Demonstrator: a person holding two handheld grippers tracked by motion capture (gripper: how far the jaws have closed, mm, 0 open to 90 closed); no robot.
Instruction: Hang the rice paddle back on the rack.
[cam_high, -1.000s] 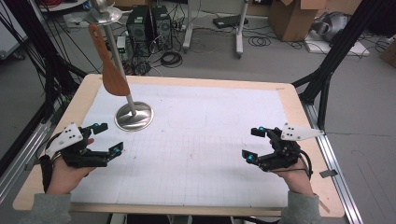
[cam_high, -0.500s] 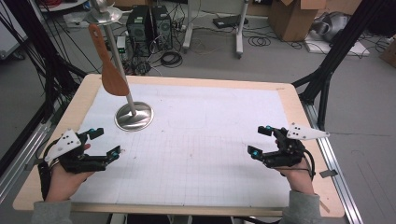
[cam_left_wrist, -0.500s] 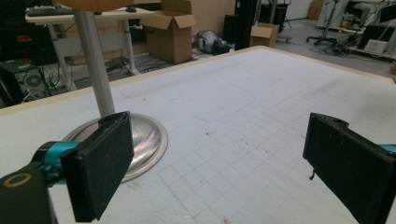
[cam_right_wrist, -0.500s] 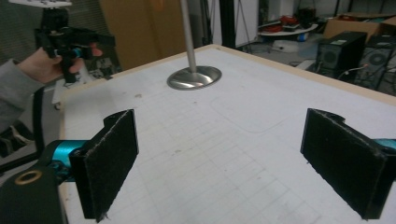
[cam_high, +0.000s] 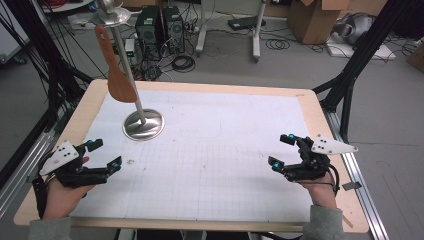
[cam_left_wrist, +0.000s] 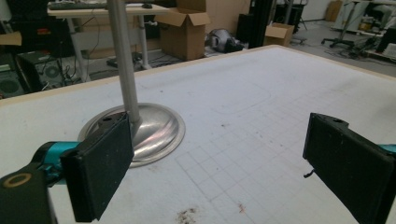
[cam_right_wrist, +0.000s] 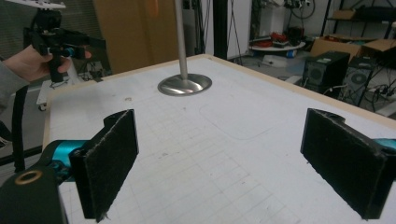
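- Left gripper (cam_high: 102, 155): held low over the near left corner of the table (cam_high: 210, 95); jaws spread wide apart, nothing between them.
- Wooden spatula (cam_high: 116, 70): hung by its handle from the top of the metal stand (cam_high: 143, 124), blade down, well beyond and above the left fingers (cam_left_wrist: 100, 172); taken as the thing to be fetched.
- In the left gripper view the stand's pole (cam_left_wrist: 122, 56) rises just past the left finger pad, and the round base lies ahead of both pads.
- Judgement: the step in hand is the approach. The left gripper should be raised and carried forward until the blade sits between the pads, flat faces against the pads, clear of the pole.
- The jaws are best closed on the blade's broad part, then the spatula lifted upward off its hook rather than pulled sideways, so the stand is not tipped.
- Right gripper (cam_high: 283, 150): over the near right part of the table, jaws likewise wide apart and empty, well away from the stand; it can be kept ready to steady the base.
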